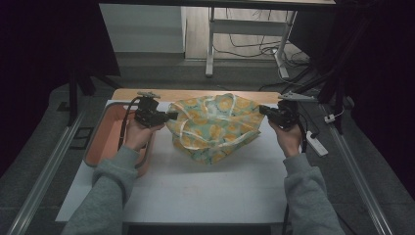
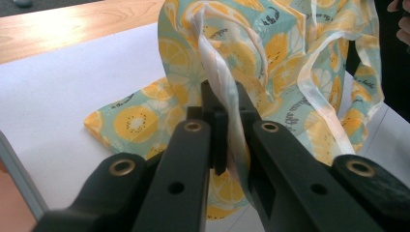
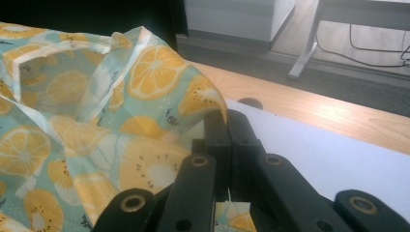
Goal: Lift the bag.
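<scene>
A teal cloth bag (image 1: 215,127) printed with orange and lemon slices, with pale straps, lies crumpled on the white mat (image 1: 205,186). My left gripper (image 1: 172,116) holds its left rim; in the left gripper view the jaws (image 2: 225,99) are shut on the bag's cloth edge (image 2: 227,92) beside a pale strap (image 2: 319,104). At the bag's right corner my right gripper (image 1: 262,109) is shut on the cloth (image 3: 203,96), and its black jaws (image 3: 225,121) pinch the fabric's tip. The bag hangs slack between both grippers, its bottom resting on the mat.
An orange tray (image 1: 105,137) sits at the left under my left forearm. A wooden table edge (image 1: 195,94) runs behind the mat. A white power strip (image 1: 315,143) lies to the right. Metal rails (image 1: 49,166) flank the table, and desk legs (image 1: 210,44) stand beyond.
</scene>
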Demonstrator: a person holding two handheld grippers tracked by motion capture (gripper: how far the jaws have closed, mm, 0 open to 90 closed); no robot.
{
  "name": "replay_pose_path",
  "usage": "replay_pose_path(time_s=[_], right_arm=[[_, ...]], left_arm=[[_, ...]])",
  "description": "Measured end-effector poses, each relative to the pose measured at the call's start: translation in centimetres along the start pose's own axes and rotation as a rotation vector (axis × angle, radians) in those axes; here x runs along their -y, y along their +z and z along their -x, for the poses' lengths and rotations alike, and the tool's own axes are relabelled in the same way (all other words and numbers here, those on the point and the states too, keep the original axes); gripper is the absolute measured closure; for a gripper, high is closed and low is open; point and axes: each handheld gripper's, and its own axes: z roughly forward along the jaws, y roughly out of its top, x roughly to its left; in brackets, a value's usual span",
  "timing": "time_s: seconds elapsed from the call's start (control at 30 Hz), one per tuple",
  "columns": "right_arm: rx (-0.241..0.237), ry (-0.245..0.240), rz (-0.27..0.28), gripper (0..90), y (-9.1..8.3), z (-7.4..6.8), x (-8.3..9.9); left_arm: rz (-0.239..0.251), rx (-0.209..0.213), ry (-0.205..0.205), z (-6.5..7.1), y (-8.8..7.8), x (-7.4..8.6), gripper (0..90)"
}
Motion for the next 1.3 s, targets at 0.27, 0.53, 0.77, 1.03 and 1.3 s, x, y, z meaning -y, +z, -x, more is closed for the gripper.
replay_pose_path(time_s=[0.27, 0.53, 0.77, 1.03, 1.3], right_arm=[[-0.016, -0.035, 0.037, 54.2, -0.4, -0.7, -0.4], [-0.084, -0.04, 0.085, 34.0, -2.5, -0.7, -0.2], [-0.095, -0.034, 0.057, 34.1, -2.6, -0.5, 0.6], [-0.105, -0.037, 0.049, 34.3, -2.4, -0.6, 0.9], [-0.122, -0.041, 0.051, 35.2, -2.1, -1.3, 0.9]], left_arm=[[0.04, -0.124, 0.041, 0.5, -0.6, 0.2, 38.3], [0.013, -0.144, 0.089, 0.5, -3.4, 1.7, 13.5], [-0.011, 0.043, 0.022, -0.3, -4.2, 2.9, 3.2], [0.033, 0.075, 0.014, 0.1, -5.3, 3.0, 2.9], [0.056, 0.095, 0.06, 3.2, -4.5, 2.1, 2.9]])
